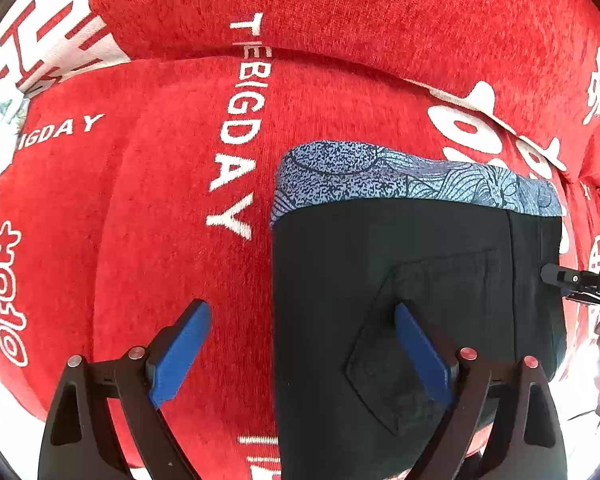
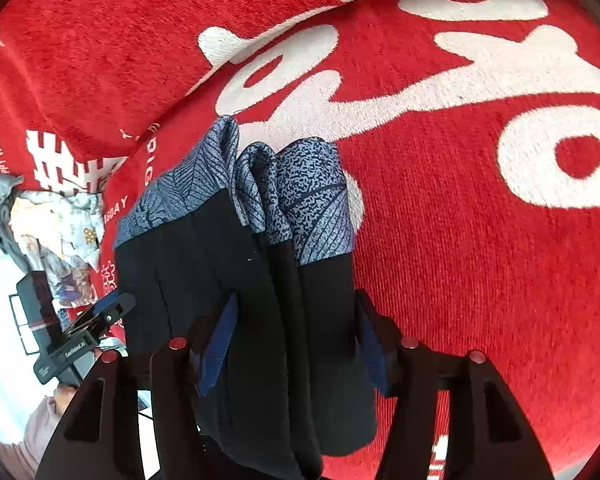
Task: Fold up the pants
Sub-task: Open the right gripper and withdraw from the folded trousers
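1. Red blanket (image 1: pixel 140 208) with white lettering covers the bed or sofa beneath; which one cannot be told.
2. Black pants (image 1: pixel 400 280) with a blue patterned waistband (image 1: pixel 380 176) lie folded on it, the back pocket (image 1: pixel 428 336) facing up.
3. Left tongs (image 1: pixel 300 354): released, spread wide, one finger over the pants, the other over the blanket.
4. Right tongs (image 2: pixel 294 344): straddling bunched pants fabric; grip cannot be told.
5. Judged step: a fold just laid. Next: regrip an edge or smooth flat.

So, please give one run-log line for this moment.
step: fold pants | left gripper: open above edge | right gripper: pants between fingers | surface: red cloth
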